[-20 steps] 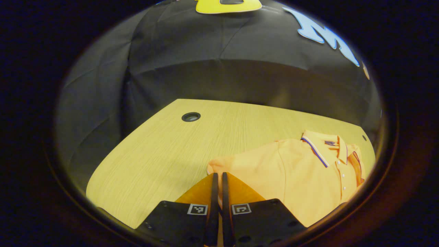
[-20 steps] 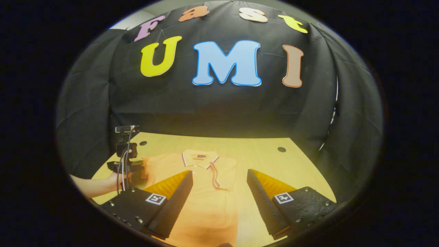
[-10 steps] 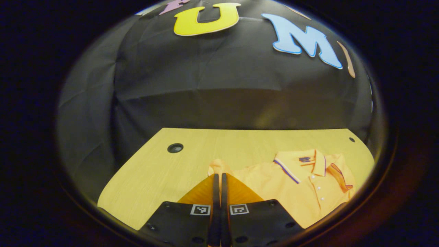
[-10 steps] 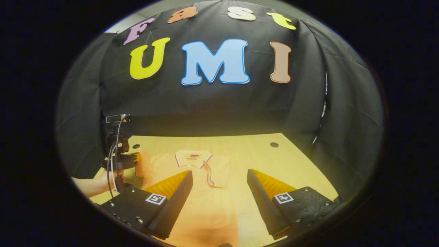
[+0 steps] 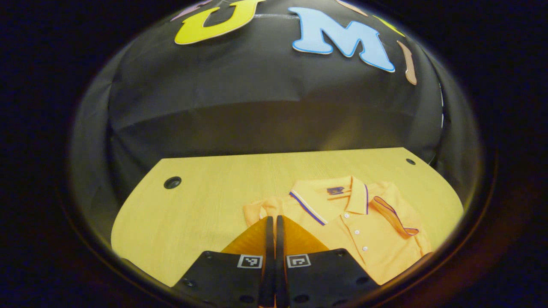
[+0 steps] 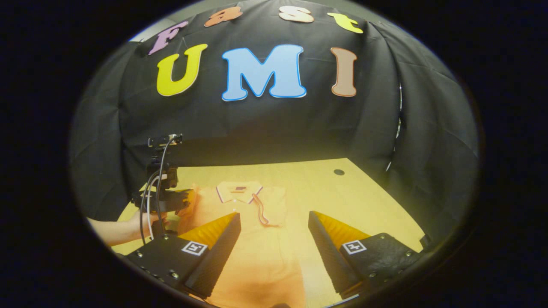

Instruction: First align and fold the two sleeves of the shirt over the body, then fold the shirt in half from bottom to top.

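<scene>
An orange polo shirt (image 5: 359,239) lies face up on the wooden table (image 5: 205,214), collar toward the booth wall. Its right sleeve cuff (image 5: 394,216) with dark trim is folded over the chest. My left gripper (image 5: 272,219) is shut on the other sleeve (image 5: 257,208), which bunches up just past the tips beside the collar. In the right gripper view that gripper (image 6: 171,201) and the hand holding it sit at the shirt's (image 6: 257,252) left shoulder. My right gripper (image 6: 274,216) stands open above the shirt's lower body, nothing between its fingers.
Round cable holes sit in the table near its back corners (image 5: 172,182) (image 5: 410,161) (image 6: 338,172). Black cloth walls close the table's far side and both flanks. Bare wood stretches left of the shirt and to its right (image 6: 364,205).
My left gripper has carried the sleeve inward toward the collar and turned right, so the shirt sits more central in its view. The right gripper has barely moved.
</scene>
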Demonstrator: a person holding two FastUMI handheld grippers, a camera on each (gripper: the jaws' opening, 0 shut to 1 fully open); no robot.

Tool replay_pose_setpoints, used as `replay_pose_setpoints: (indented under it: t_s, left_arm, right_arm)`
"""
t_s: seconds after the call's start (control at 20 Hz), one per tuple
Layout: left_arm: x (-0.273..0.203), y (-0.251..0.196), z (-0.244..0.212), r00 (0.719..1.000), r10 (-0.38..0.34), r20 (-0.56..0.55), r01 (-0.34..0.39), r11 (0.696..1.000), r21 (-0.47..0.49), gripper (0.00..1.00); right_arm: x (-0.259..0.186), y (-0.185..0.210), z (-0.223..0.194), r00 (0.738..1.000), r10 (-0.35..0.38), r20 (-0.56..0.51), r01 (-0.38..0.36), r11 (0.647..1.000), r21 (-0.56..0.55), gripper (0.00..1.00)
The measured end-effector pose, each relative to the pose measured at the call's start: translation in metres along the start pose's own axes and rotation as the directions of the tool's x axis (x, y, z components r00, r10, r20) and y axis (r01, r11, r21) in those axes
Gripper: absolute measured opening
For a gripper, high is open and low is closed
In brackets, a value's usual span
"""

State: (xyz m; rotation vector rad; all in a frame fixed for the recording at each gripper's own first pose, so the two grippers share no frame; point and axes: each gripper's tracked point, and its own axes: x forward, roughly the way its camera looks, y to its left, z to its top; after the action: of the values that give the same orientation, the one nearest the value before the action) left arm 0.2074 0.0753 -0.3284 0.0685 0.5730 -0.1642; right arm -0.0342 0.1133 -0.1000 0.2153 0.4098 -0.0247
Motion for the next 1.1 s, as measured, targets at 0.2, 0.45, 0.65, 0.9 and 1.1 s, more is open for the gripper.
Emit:
replay_pose_setpoints:
  t_s: [0.2, 0.45, 0.65, 0.9, 1.1]
  left_arm:
    - [-0.001, -0.013, -0.011, 0.999, -0.018, -0.030, 0.019, 1.000, 0.022, 0.12]
    - [-0.013, -0.025, -0.016, 0.998, -0.038, -0.049, 0.039, 0.999, 0.006, 0.48]
    - [-0.035, -0.032, -0.022, 0.998, -0.044, -0.039, 0.043, 0.999, -0.018, 0.87]
    - [-0.083, -0.031, -0.037, 1.000, -0.016, -0.023, 0.016, 1.000, -0.016, 0.96]
    - [-0.130, -0.034, -0.058, 1.000, -0.012, -0.026, 0.012, 1.000, 0.003, 0.95]
  right_arm:
    - [-0.009, -0.009, -0.008, 1.000, -0.013, -0.011, 0.013, 1.000, 0.007, 0.99]
    - [-0.019, -0.023, -0.017, 1.000, -0.022, -0.016, 0.022, 1.000, 0.020, 0.99]
    - [-0.024, -0.033, -0.031, 1.000, -0.014, -0.024, 0.014, 1.000, 0.014, 0.99]
    - [-0.033, -0.042, -0.060, 0.998, 0.021, -0.055, -0.022, 1.000, -0.006, 0.98]
    - [-0.045, -0.049, -0.092, 0.994, 0.047, -0.097, -0.048, 0.999, -0.007, 0.99]
